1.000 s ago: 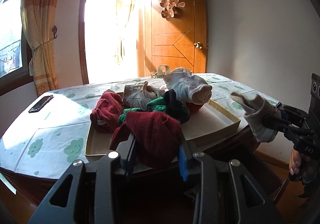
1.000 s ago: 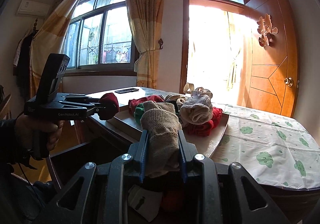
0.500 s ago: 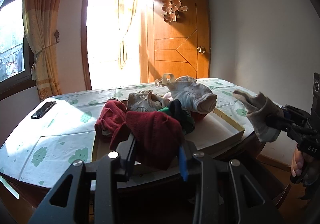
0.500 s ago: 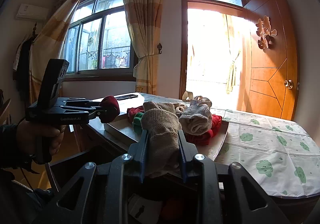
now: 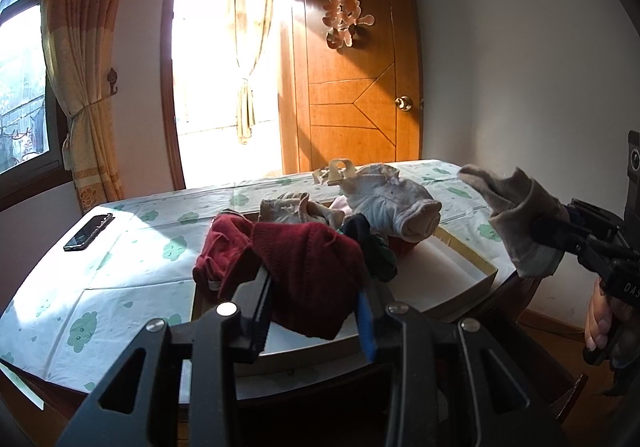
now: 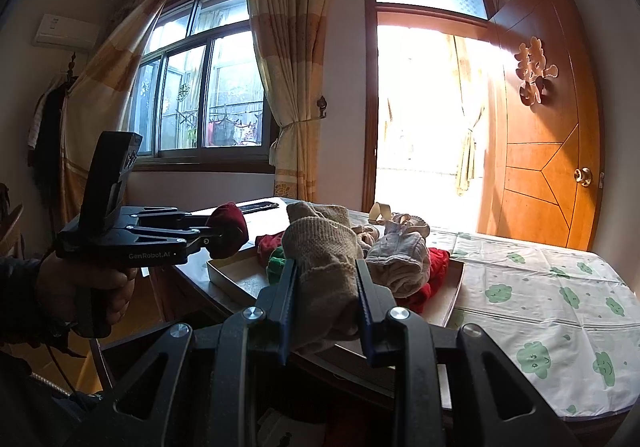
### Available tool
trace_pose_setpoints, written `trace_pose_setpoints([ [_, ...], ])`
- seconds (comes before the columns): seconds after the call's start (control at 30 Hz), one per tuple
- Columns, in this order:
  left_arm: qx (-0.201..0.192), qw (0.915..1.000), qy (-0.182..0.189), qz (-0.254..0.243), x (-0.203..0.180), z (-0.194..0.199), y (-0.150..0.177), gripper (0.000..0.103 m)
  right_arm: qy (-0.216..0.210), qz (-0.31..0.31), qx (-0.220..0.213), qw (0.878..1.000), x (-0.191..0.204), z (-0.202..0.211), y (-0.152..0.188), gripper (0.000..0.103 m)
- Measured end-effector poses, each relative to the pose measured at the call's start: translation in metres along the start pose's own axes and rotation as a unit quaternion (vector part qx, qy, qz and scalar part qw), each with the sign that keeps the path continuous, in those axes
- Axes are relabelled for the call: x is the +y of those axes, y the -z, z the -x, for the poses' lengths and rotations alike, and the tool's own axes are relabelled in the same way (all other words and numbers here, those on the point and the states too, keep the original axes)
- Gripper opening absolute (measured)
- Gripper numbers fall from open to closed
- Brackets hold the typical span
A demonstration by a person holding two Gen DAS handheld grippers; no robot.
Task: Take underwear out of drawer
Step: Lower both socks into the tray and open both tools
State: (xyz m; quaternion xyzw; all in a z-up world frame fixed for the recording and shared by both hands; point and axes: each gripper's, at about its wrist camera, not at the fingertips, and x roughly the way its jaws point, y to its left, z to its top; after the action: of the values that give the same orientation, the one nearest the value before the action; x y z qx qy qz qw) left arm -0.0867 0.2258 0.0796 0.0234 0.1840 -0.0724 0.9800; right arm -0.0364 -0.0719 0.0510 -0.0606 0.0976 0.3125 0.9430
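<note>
Counter (image 5: 132, 247): covered by a white cloth with green cloud prints; its near edge and underside are dark in both views, and whatever lies below the edge cannot be made out.

Shallow cardboard tray (image 5: 460, 267): rests on the counter near its front edge. Its left and rear walls are hidden behind the garment pile.

Garment pile (image 5: 384, 207): heaped in the tray, showing maroon, grey-white, dark and green pieces; individual items overlap and cannot be separated reliably.

Left gripper (image 5: 314, 305): held in front of the counter, jaws pinching a maroon knit garment (image 5: 312, 267), which drapes between the fingers and blocks the tray's near left corner. In the right wrist view this gripper (image 6: 224, 237) appears at left, the garment bunched at its tip.

Right gripper (image 6: 326, 299): jaws clamped on a beige knit garment (image 6: 320, 247), raised above the tray's near edge. In the left wrist view it (image 5: 538, 235) enters from the right, its body cut off by the frame edge.

Phone (image 5: 89, 231): lies flat on the counter's far left, well apart from the tray.
</note>
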Motion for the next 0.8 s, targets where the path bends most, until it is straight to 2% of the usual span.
trace_pose_setpoints([
  [0.47, 0.009, 0.9999, -0.010, -0.006, 0.013, -0.013, -0.010, 0.034, -0.001, -0.005, -0.002, 1.000, -0.010, -0.012, -0.017, 0.029],
  [0.8, 0.031, 0.9992, -0.022, -0.015, 0.027, -0.034, -0.020, 0.034, 0.002, 0.009, 0.013, 1.000, -0.016, -0.030, -0.027, 0.029],
])
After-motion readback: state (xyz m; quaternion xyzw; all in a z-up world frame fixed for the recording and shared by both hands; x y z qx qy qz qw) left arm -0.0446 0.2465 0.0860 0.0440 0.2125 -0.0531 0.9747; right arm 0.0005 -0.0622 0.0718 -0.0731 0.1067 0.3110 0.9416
